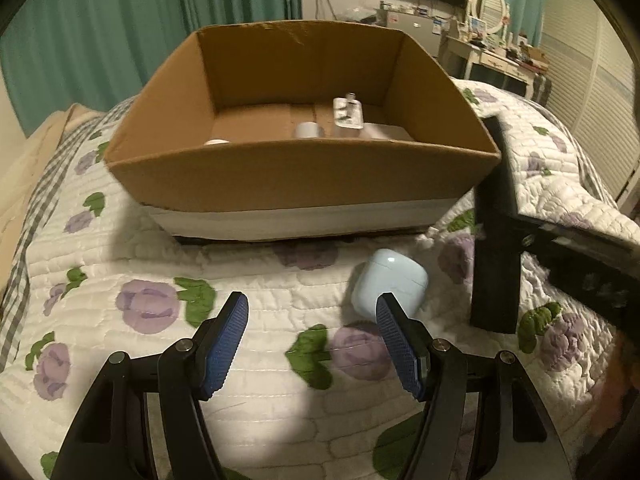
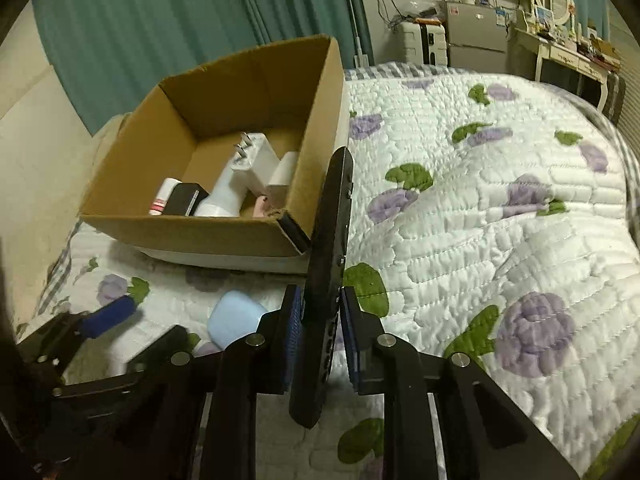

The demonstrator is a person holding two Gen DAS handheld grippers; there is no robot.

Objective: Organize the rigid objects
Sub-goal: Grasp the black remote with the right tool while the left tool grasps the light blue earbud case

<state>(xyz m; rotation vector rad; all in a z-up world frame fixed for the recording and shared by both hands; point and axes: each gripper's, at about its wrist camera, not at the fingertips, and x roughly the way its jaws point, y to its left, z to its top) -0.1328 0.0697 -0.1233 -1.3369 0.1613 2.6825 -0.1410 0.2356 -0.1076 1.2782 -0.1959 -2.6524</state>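
Right gripper (image 2: 320, 344) clamped on black remote (image 2: 328, 240), edge-on, beside cardboard box (image 2: 192, 232). Remote stiff, light, long: grip mid-body. Left gripper (image 1: 312, 344) apart, over earbud case (image 1: 390, 276) on bed quilt (image 1: 120, 264); case smooth, probably slippery.

Black claw (image 1: 312, 308) arms, blue textured pads (image 2: 289, 334), silver screws.
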